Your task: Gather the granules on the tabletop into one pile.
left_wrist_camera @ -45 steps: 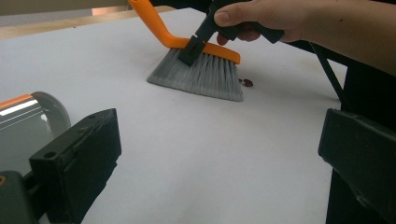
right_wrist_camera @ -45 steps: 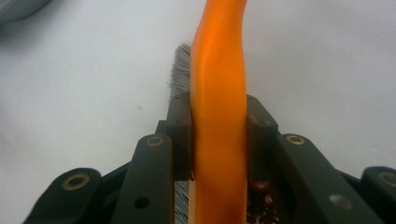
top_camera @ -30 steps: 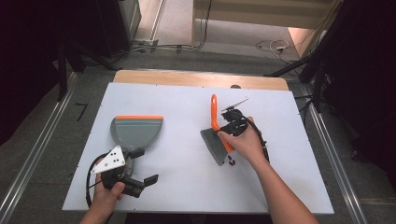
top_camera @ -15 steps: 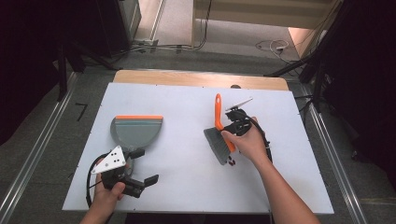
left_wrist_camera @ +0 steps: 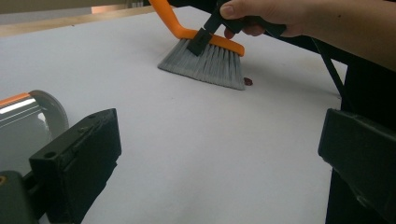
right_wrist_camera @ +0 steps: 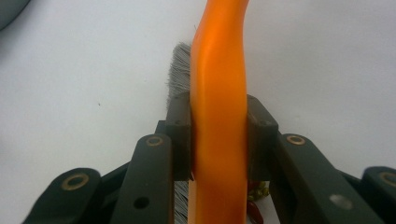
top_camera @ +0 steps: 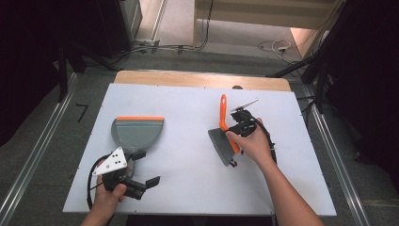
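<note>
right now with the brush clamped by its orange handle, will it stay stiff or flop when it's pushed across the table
The brush handle looks like rigid moulded plastic, so it probably won't bend in the right gripper. The grey bristles already splay against the table, so they'll likely flex. It seems light, and the smooth handle might twist slightly between the pads.

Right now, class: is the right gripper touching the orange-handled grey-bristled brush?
Touching. The right gripper view shows the right gripper with both black pads pressed against the brush handle.
</note>
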`<state>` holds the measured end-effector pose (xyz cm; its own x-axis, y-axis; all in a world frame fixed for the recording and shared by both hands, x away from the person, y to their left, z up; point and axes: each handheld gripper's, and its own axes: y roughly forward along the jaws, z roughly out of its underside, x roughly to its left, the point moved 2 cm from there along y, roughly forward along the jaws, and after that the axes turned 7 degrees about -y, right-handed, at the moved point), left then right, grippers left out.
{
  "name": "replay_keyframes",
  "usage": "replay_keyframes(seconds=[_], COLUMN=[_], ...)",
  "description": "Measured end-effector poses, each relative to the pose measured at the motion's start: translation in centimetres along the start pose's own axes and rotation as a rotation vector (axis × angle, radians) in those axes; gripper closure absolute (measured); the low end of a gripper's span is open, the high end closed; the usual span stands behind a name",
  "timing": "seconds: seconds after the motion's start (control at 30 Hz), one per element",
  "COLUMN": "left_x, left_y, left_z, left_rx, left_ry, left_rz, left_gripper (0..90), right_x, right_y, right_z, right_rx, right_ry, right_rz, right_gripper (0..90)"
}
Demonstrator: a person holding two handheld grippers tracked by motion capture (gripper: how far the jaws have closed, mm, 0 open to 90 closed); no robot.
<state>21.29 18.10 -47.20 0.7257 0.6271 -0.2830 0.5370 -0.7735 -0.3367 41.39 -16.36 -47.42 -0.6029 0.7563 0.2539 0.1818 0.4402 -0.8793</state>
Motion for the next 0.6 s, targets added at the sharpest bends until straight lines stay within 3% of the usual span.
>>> replay_keyframes(seconds=[0.6], left_x=[0.0], left_y=[0.1], left_z=[0.0], left_rx=[0.000], left_ry=[0.000], left_rz=[-0.003], left_gripper=[0.1], right_x=[-1.3], right_y=[-0.5], right_z=[0.5], right_rx=[-0.008], right_ry=[0.019], right_rz=[0.004], right_gripper=[67.0])
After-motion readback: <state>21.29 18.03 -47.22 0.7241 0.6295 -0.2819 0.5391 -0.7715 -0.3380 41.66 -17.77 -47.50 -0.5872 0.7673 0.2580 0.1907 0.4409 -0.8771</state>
